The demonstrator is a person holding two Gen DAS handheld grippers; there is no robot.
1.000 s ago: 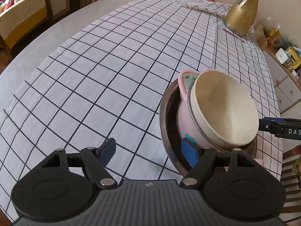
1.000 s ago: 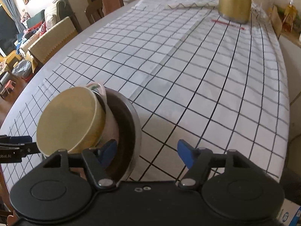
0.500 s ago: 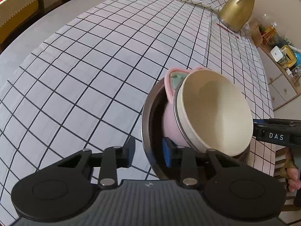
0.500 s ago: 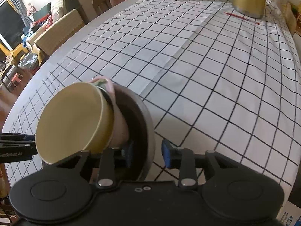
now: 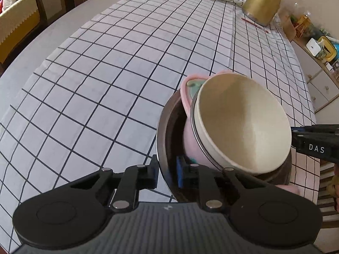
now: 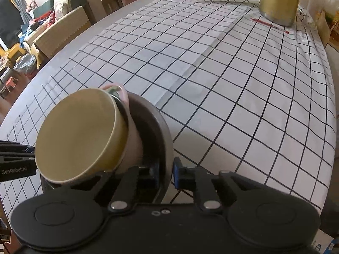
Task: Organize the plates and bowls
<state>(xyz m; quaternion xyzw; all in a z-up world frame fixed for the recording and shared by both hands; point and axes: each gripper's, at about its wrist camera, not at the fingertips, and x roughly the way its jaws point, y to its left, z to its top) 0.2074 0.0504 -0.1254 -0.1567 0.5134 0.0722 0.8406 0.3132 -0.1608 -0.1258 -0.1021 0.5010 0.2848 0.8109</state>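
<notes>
Left wrist view: the left gripper (image 5: pixel 167 172) has its jaws closing on the rim of a metal bowl (image 5: pixel 162 131), one blue pad inside the wall, the other outside it; the outer pad is mostly hidden behind the finger. A pink bowl (image 5: pixel 191 141) sits tilted inside the metal one, and a cream bowl (image 5: pixel 243 122) is nested in the pink one, so most of the pink bowl is covered and only its side and a handle-like lip show. The stack sits near the close edge of the checked tablecloth (image 5: pixel 118 67). The right gripper enters from the right edge, cut off, its tips hidden behind the cream bowl.

Right wrist view: the right gripper (image 6: pixel 166 172) is likewise closing on the opposite rim of the metal bowl (image 6: pixel 167 133), pads on either side of the wall. Whether the bowl's base touches the cloth cannot be told. At the far end a gold jug (image 6: pixel 278 2) stands, its top cut off, with a red pen (image 6: pixel 269 25) just beside it.
</notes>
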